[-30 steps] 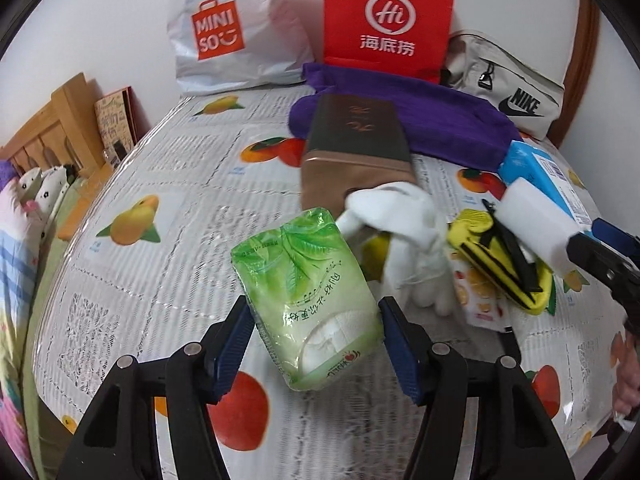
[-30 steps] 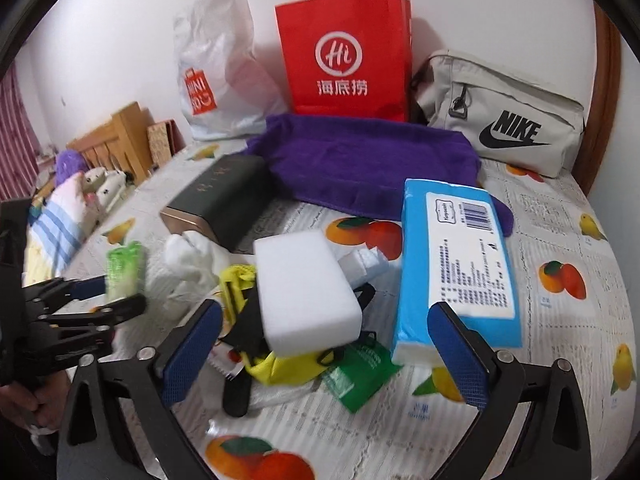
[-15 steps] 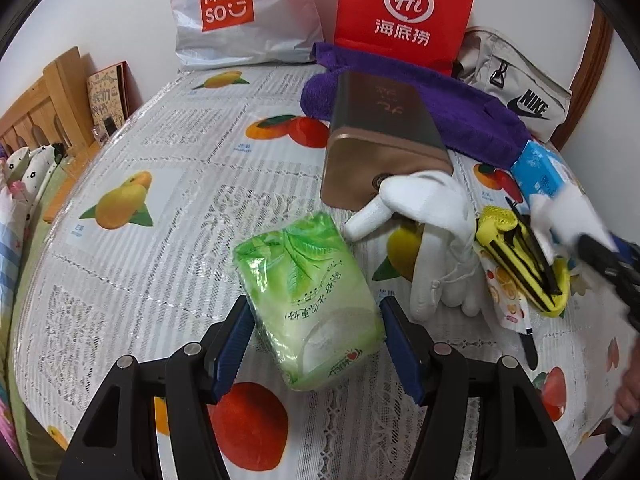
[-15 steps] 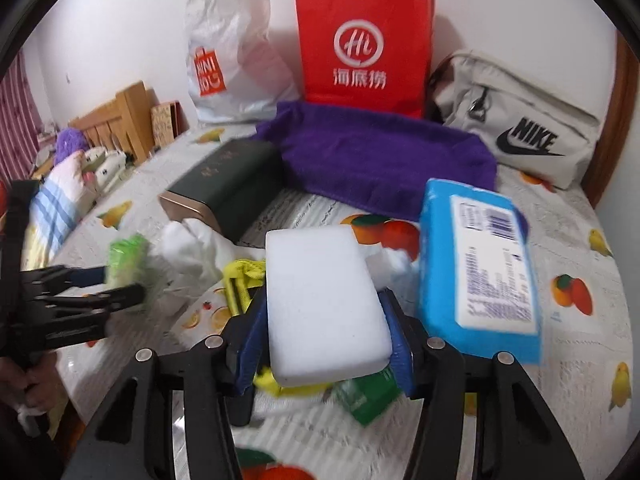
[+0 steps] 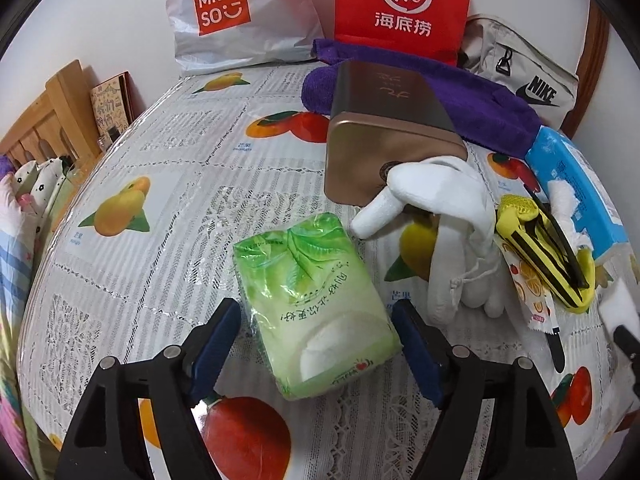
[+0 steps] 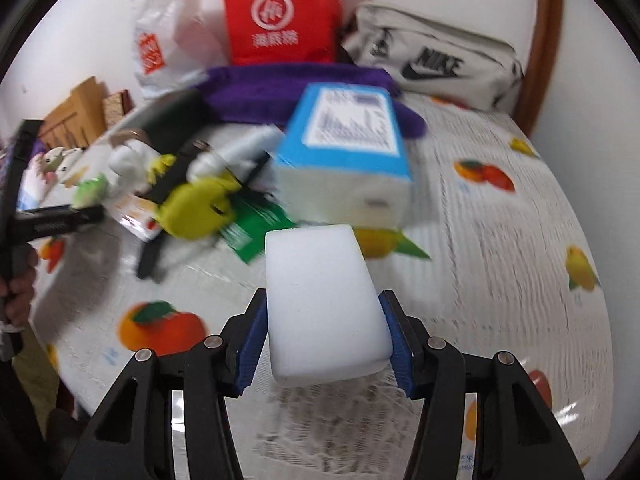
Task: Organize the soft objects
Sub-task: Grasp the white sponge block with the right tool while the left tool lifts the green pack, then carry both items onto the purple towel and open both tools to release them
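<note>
While left gripper (image 5: pixel 316 344) opening around one green pack (image 5: pixel 316 304), right gripper (image 6: pixel 324 336) pinching one sponge (image 6: pixel 320 304).

Domestic room, probably a bedroom.
Fruit-print cloth (image 5: pixel 168 152) covers the counter; shopping bags (image 5: pixel 240 12) at 12 o'clock, wooden bed frame (image 5: pixel 44 120) with patterned bedding (image 5: pixel 16 216) at 9 o'clock.

The tissue pack (image 5: pixel 316 312) is lying on the tablecloth (image 5: pixel 160 200), with the tin box (image 5: pixel 392 136) standing behind it and the white glove (image 5: pixel 444 216) resting to its right. 2 bags (image 5: pixel 400 4) are leaning on the wall behind the towel (image 5: pixel 480 108). The sponge (image 6: pixel 324 304) is sitting before the tissue box (image 6: pixel 348 148).
</note>
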The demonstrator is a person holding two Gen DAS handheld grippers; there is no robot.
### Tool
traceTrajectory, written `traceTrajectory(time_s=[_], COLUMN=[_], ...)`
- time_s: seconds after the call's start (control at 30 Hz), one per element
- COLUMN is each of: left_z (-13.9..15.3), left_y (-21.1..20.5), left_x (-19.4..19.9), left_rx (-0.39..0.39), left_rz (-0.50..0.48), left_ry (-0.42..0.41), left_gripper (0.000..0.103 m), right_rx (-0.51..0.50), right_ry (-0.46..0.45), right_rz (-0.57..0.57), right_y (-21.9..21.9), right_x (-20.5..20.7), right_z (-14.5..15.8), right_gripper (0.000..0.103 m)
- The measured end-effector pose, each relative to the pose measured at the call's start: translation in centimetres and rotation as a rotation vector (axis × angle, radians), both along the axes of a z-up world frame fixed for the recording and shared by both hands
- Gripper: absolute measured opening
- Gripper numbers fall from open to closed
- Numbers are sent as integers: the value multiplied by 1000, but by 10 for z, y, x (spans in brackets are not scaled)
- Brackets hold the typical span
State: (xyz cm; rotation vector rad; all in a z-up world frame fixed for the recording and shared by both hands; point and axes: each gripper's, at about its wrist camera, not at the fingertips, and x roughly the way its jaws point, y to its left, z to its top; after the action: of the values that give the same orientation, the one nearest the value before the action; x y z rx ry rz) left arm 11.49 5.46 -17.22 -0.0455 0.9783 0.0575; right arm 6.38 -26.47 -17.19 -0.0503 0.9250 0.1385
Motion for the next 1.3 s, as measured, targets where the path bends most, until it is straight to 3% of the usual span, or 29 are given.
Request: traceTrajectory(time_s=[0.03, 0.27, 0.77, 1.07, 1.3], left_z=[1, 15, 71, 89, 99], left_y=[1, 4, -2, 3, 8], left_x=[-1, -6, 11, 48, 87], left_rx=[0, -25, -51, -108, -71], left_rz=[-1, -2, -43, -47, -42], left_ry=[-12, -13, -75, -51, -45], left_gripper=[62, 60, 60, 60, 60], right_rx=[2, 38, 96, 84, 136], right_ry=[1, -26, -147, -160, -180], right_rz=[-4, 7, 54, 45, 93], right_y=[-2, -5, -1, 9, 19], right_x=[-1, -3, 15, 79, 140], right_z=[-3, 1, 69, 98, 119], right_gripper=[54, 54, 54, 54, 54])
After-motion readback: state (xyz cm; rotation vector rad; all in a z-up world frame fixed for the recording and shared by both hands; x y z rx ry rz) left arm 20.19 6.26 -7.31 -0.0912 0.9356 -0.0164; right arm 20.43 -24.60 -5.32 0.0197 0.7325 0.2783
